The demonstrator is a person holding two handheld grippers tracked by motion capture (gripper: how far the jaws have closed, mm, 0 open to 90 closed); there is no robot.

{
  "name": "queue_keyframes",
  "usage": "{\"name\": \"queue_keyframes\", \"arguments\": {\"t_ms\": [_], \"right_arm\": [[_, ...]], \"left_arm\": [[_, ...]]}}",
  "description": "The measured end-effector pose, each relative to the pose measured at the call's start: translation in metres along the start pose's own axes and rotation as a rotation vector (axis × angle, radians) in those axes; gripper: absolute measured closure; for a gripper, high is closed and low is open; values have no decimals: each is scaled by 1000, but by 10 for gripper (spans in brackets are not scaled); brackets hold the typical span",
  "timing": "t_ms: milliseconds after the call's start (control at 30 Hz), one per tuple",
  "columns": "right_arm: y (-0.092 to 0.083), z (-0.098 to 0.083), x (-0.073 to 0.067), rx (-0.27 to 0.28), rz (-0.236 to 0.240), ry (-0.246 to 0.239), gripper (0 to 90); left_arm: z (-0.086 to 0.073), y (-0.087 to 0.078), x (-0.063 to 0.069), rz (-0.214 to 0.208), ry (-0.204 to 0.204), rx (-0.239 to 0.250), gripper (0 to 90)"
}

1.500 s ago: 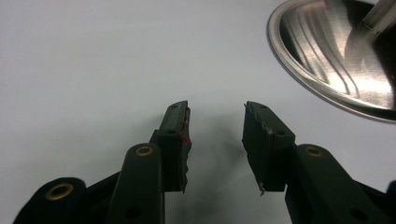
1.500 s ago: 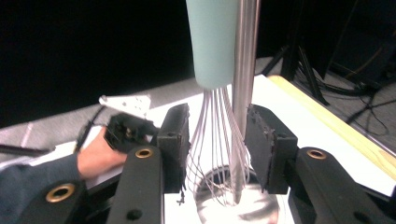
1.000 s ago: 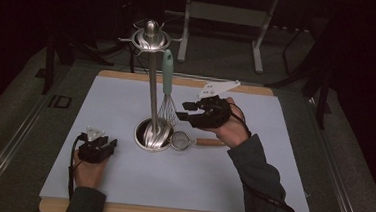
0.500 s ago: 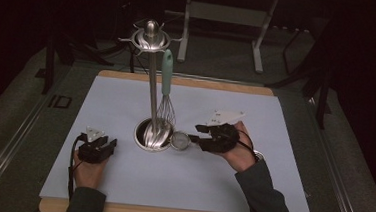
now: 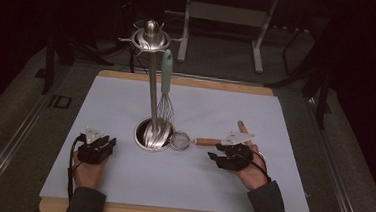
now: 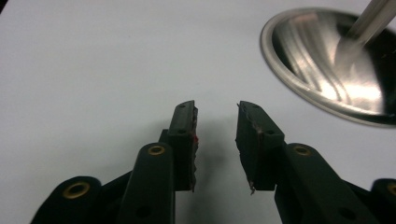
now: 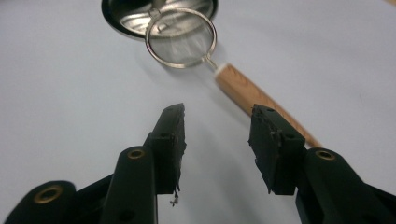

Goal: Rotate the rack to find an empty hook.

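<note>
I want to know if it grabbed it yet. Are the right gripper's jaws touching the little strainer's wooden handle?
Apart. In the right gripper view the open jaws of the right gripper hover with white table between them, and the strainer handle passes behind one jaw.

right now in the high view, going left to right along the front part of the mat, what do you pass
left gripper → round steel base of the stand → small strainer with its wooden handle → right gripper

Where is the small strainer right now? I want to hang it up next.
In the high view the strainer lies on the white mat, right of centre, its mesh bowl against the stand's round base and its wooden handle pointing toward the right claw.
</note>
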State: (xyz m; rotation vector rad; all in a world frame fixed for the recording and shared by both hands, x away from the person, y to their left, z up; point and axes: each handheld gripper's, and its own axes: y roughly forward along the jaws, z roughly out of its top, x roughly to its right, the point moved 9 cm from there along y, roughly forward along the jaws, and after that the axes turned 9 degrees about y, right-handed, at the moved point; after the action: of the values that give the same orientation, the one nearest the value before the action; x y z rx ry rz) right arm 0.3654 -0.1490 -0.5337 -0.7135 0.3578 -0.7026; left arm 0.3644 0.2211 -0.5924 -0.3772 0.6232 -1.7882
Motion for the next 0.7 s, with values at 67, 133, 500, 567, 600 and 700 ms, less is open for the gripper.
{"name": "queue_keyframes", "arguments": {"t_ms": [67,133,500,567,600,700], "right_arm": [[-1,-3,1,3,2,14,555],[1,-10,6,-1,4,28,554],[1,-21,7,-3,22,68,545],[0,-24,9,-8,19,73,544],[0,-25,10,-7,22,79,544],[0,-26,11,-5,33,100,544]], "left_arm": [[1,-1,1,-3,-4,5,716],[5,-5,4,-24,-9,29,727],[31,-25,21,-82,3,152,844],[40,-31,25,-96,-2,199,878],[40,-31,25,-96,-2,199,896],[62,-45,35,-121,-4,301,899]]}}
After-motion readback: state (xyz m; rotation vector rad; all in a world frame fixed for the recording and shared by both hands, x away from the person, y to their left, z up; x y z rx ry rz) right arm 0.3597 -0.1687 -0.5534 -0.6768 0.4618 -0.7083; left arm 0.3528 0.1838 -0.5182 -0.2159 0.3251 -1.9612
